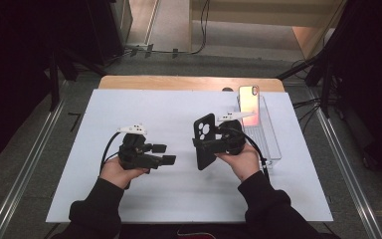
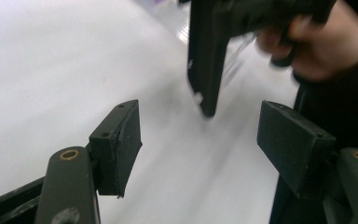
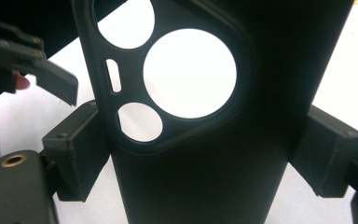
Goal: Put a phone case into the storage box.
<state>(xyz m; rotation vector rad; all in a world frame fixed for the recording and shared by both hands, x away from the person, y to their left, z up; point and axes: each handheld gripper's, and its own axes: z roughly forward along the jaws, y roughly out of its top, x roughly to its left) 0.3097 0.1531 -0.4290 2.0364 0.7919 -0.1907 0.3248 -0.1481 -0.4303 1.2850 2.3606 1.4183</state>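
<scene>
In the left gripper view, the matte black plastic phone case (image 2: 208, 56) is cut off at the top edge and blurred, so only its lower part and one thin side can be made out. In the right gripper view the same case (image 3: 205, 158) runs past the top and bottom of the frame, and it hides the inner faces of the pads where they meet its edges. In the high view, the person's dark sleeves are cut off at the bottom.

The right gripper (image 1: 214, 145) clamps the case across its width, a pad pressing on each long side just below the round camera cut-outs. The case (image 1: 205, 142) stands upright above the white table sheet (image 1: 129, 199), near the middle and a little to the right.

The left gripper (image 1: 161, 154) has its jaws spread apart with nothing between them; it points toward the case, which sits ahead of the pads and apart from them.

A phone with a pinkish, shiny back (image 1: 248, 104) lies in a clear plastic tray (image 1: 273, 144) at the sheet's right side.
</scene>
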